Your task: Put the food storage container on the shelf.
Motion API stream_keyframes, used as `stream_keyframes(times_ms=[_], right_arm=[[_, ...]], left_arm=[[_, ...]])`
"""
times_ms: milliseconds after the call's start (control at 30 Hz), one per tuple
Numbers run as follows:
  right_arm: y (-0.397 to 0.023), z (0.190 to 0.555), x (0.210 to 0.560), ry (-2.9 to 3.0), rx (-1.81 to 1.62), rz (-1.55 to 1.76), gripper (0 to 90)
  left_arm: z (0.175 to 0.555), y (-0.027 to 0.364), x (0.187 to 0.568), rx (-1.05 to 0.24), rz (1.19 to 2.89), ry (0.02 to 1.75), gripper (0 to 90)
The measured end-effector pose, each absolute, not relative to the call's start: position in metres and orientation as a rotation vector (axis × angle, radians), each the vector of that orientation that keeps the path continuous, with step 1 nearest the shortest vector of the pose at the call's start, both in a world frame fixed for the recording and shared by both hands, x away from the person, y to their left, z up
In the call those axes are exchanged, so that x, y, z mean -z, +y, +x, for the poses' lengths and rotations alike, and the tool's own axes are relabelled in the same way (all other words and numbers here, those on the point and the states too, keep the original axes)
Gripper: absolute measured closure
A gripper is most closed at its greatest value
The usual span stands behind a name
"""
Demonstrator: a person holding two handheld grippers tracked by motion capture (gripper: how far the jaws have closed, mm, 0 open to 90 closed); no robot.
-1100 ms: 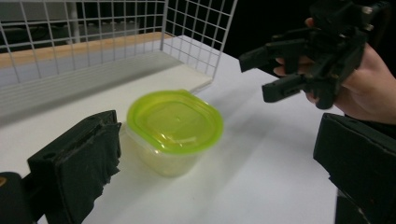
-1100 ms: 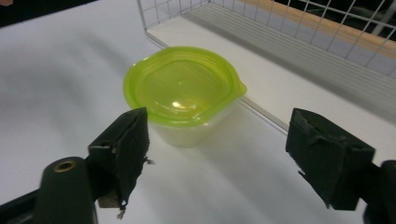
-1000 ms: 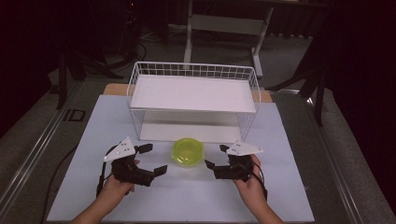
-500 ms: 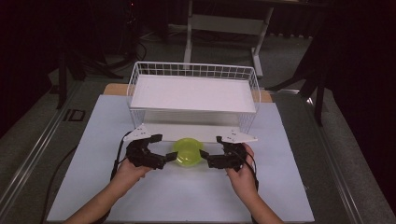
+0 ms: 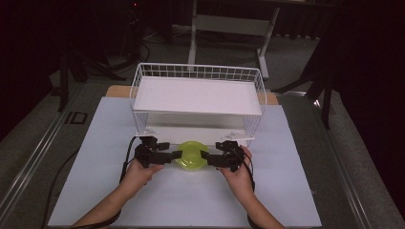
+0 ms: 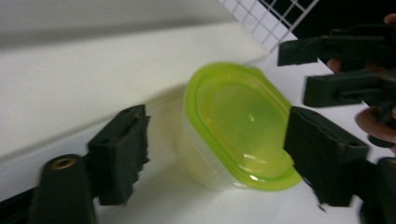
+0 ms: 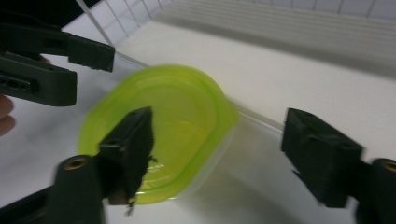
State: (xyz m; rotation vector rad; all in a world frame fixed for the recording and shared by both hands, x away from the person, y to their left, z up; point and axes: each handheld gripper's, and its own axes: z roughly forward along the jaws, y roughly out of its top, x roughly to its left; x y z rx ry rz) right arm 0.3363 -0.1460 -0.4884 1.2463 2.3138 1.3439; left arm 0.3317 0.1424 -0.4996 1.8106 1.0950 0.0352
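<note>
A small clear tub with a yellow-green lid [image 5: 191, 155] stands on the white mat just in front of the wire basket. My left gripper [image 5: 175, 155] comes at it from the left and my right gripper [image 5: 205, 156] from the right, fingertips at the lid's edges. In the left gripper view the tub [image 6: 233, 126] lies between the jaws of the left gripper [image 6: 219, 158], one jaw at the lid's rim and a gap at the other. In the right gripper view one jaw of the right gripper [image 7: 224, 154] overlaps the lid [image 7: 163, 121] while the other stands well apart. Both pairs of jaws have just been closing.
A white wire basket [image 5: 198, 69] with a flat white board in it stands right behind the tub. The white mat [image 5: 191, 205] spreads toward the person. Dark stands and a table frame rise beyond the far edge.
Both hands have moved inward and forward from the mat's sides to the tub. Their jaws now flank the lid and stand narrower than before.
</note>
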Motion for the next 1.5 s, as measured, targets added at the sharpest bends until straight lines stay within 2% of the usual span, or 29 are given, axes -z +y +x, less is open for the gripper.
stream_keyframes(times_ms=[67, 100, 200, 267, 433, 633, 767, 1000, 1267, 1367, 1433, 1500], right_arm=[[-0.146, 0.337, 0.49, 2.319, -1.337, 1.263, 28.7], [-0.147, 0.339, 0.493, 2.326, -1.325, 1.281, 33.7], [-0.149, 0.34, 0.494, 2.343, -1.317, 1.292, 36.5], [-0.15, 0.341, 0.494, 2.356, -1.317, 1.299, 40.8], [-0.149, 0.343, 0.496, 2.373, -1.314, 1.313, 43.3], [-0.147, 0.343, 0.498, 2.404, -1.306, 1.315, 51.0], [-0.145, 0.34, 0.496, 2.423, -1.319, 1.3, 64.7], [-0.144, 0.335, 0.493, 2.441, -1.337, 1.307, 69.5], [-0.14, 0.33, 0.487, 2.455, -1.322, 1.291, 74.6], [-0.144, 0.329, 0.488, 2.455, -1.342, 1.31, 76.7], [-0.144, 0.328, 0.488, 2.45, -1.348, 1.315, 77.7], [-0.143, 0.323, 0.486, 2.46, -1.304, 1.294, 79.5]], left_arm=[[0.333, 0.143, 0.502, -0.031, 1.809, 1.111, 25.4], [0.333, 0.143, 0.503, -0.03, 1.805, 1.122, 32.7], [0.333, 0.143, 0.506, 0.001, 1.795, 1.134, 40.0], [0.333, 0.142, 0.507, 0.018, 1.797, 1.128, 41.7], [0.334, 0.14, 0.51, 0.054, 1.813, 1.128, 54.1], [0.331, 0.135, 0.511, 0.053, 1.844, 1.117, 63.1], [0.329, 0.134, 0.509, 0.054, 1.859, 1.121, 65.2], [0.321, 0.13, 0.501, 0.017, 1.926, 1.14, 68.3], [0.31, 0.13, 0.501, 0.061, 1.904, 1.15, 71.8], [0.305, 0.127, 0.498, 0.031, 1.908, 1.158, 74.0], [0.303, 0.126, 0.497, 0.021, 1.905, 1.167, 78.9], [0.3, 0.123, 0.495, -0.039, 1.933, 1.169, 81.0]])
